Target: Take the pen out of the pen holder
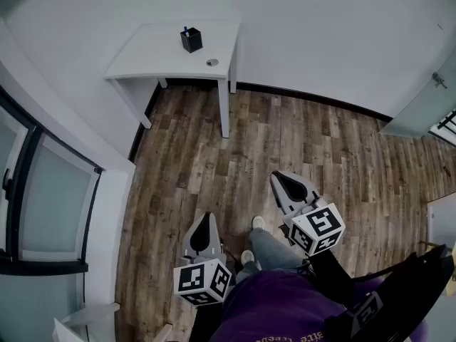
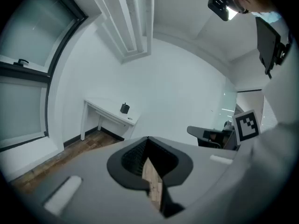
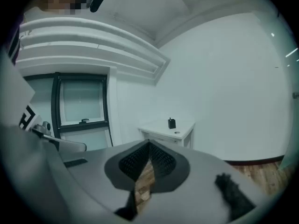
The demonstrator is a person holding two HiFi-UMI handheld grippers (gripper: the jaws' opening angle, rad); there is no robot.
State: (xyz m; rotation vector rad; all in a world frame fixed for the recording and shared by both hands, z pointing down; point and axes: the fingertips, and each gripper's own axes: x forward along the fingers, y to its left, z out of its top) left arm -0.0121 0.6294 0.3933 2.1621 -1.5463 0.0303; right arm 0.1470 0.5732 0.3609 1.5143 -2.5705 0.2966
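Plank floor [image 1: 306,141] in brown wood, white walls [image 1: 328,27] all round, dark skirting at their foot. Glazed window [image 1: 50,205] with a dark frame runs down the left edge of the head view.

White worktop [image 1: 153,52] stands against the wall, upper left of the head view, on thin white legs.
- Pen holder [image 1: 191,40]: black, square, upright, toward the far side of the worktop, slightly right of its middle.
- Pen [image 1: 186,29]: inside the holder, only its blue tip showing above the rim.
- Small grey round disc [image 1: 212,62]: on the worktop just right of the holder and nearer the front edge, apart from it.

Left tongs [image 1: 206,219]: lower centre of the head view, over bare floor, well apart from the worktop. In the left gripper view the two ribbed pads meet at their tips; clenched, nothing between them, only floor showing through the slot beneath. Marker cube [image 1: 203,280] sits behind them.

Right tongs [image 1: 283,180]: right of centre, a little higher in the frame than the left pair, also over floor and far from the holder. Right gripper view shows the pads pressed together at the tips; clenched and empty. Its marker cube [image 1: 317,228] faces up.

Both gripper views have the worktop and holder small, in the distance above the tong tips.

Person's purple garment [image 1: 278,312] fills the bottom edge; two pale shoes [image 1: 258,223] are on the floor between the tongs.
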